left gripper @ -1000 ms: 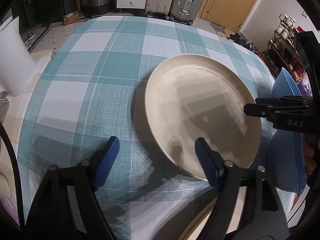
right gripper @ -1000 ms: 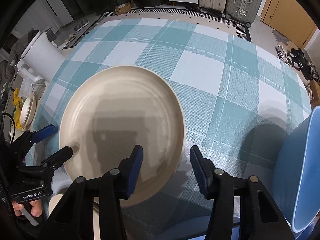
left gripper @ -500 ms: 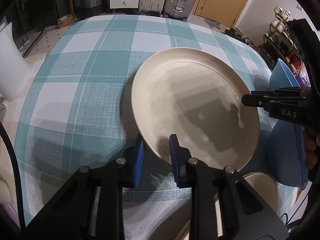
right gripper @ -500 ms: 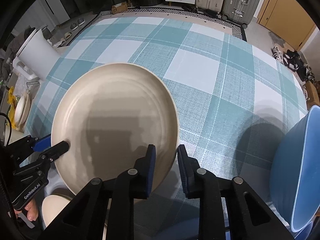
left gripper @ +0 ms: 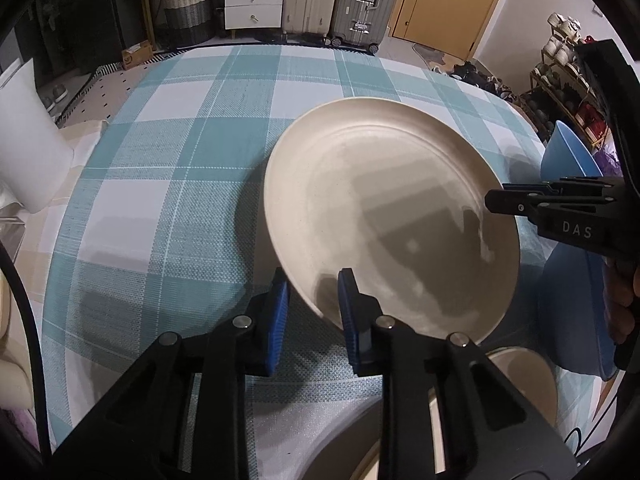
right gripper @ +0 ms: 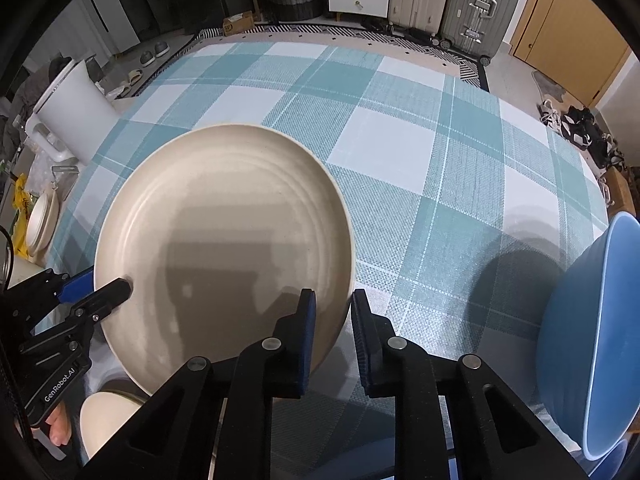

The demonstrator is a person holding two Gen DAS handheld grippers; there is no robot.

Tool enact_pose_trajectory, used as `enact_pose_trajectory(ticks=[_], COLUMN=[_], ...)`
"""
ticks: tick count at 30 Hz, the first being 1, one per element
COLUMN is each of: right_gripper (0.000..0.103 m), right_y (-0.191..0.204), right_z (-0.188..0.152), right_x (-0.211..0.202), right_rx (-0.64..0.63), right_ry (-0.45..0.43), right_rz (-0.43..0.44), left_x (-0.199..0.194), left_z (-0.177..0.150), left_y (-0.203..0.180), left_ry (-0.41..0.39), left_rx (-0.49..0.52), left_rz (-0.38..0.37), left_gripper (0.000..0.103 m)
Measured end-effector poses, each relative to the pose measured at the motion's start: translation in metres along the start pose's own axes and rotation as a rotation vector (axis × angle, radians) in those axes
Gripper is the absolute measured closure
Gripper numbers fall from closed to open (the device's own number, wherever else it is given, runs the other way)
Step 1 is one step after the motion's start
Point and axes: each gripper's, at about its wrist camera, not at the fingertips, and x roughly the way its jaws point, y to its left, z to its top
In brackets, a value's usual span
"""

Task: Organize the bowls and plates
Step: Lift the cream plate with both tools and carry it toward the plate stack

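Left claw (left gripper: 312, 300): clamped on the near rim of the cream plate (left gripper: 392, 216).
Right claw (right gripper: 332, 320): pinched shut on the opposite rim — plate carried between both.
Plate: lifted, tilted above the checked table (right gripper: 400, 152).
Handling: keep both hands level and moving together; a twist could slip the rim.
Blue bowl (right gripper: 592, 332): right, beside — steer clear.

Two plates (left gripper: 384, 216) – one bowl (right gripper: 592, 336)

Table (right gripper: 400, 152), teal-white checked cloth; blue bowl (right gripper: 580, 340) at right edge.
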Motion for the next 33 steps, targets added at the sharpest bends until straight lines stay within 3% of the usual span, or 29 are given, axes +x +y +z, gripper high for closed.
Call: enact_pose_trajectory(ticks=[33], right_gripper=[0.084], right_y=[0.029], right_z=[-0.024], right_x=[-0.086], right_rx=[-0.02], right_ry=[-0.174], right_rz=[0.013], left_x=[-0.096], left_z=[-0.023], left_y=[-0.008], left_ry=[-0.117], left_rx=[-0.003], left_rz=[0.016], left_gripper=[0.081])
